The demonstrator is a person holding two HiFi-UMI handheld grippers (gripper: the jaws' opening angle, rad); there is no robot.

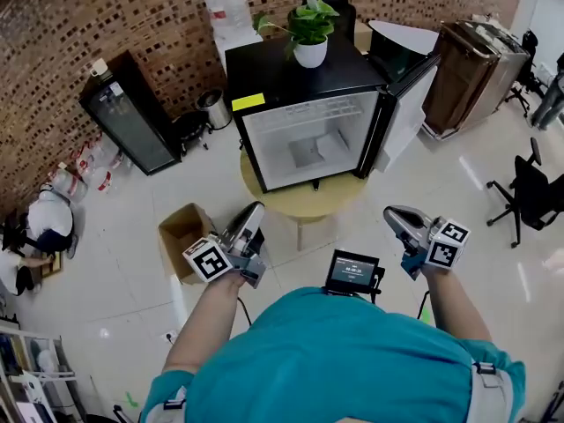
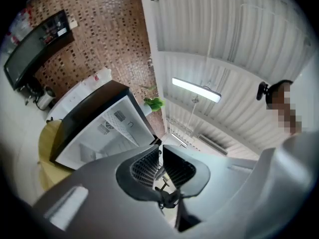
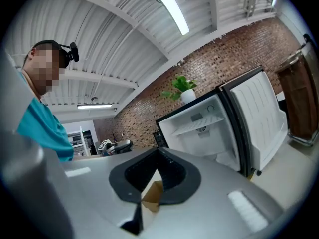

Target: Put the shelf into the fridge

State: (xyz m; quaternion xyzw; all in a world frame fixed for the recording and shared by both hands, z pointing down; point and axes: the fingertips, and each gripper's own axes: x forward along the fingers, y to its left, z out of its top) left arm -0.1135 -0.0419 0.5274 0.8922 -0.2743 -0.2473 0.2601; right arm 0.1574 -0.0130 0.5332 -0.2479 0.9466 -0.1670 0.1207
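Fingers first: on the left gripper (image 2: 160, 151) the ribbed pads meet at their tips with nothing between them. The right gripper (image 3: 158, 152) is the same, tips together and empty. The brown patch seen through its gap is the cardboard box (image 1: 181, 232) on the floor behind it, not something held. Both grippers are held up in front of the person's chest, well apart from each other and well short of the fridge.

Past them stands a round table (image 1: 304, 203), which carries the fridge (image 1: 300, 77). Its door (image 1: 407, 104) is swung wide to the right. The shelf (image 3: 204, 124) is a white wire rack lying level in the upper part of the cabinet, and it appears to sit on its side ledges. From here I cannot tell whether it is pushed fully home. A potted plant (image 1: 310, 26) sits on the fridge top.

By my reading, the shelf is light and stiff. It is a welded grid of thin coated rods that will hold its shape but offers only narrow, smooth bars to pinch. That coating may let it slip or swing if it is taken at one point. The front cross bar is the best place to grip, one gripper toward each end, with the pads closed squarely across the rod so the rack stays level. If it needs seating, a flat push on that front bar should do it.
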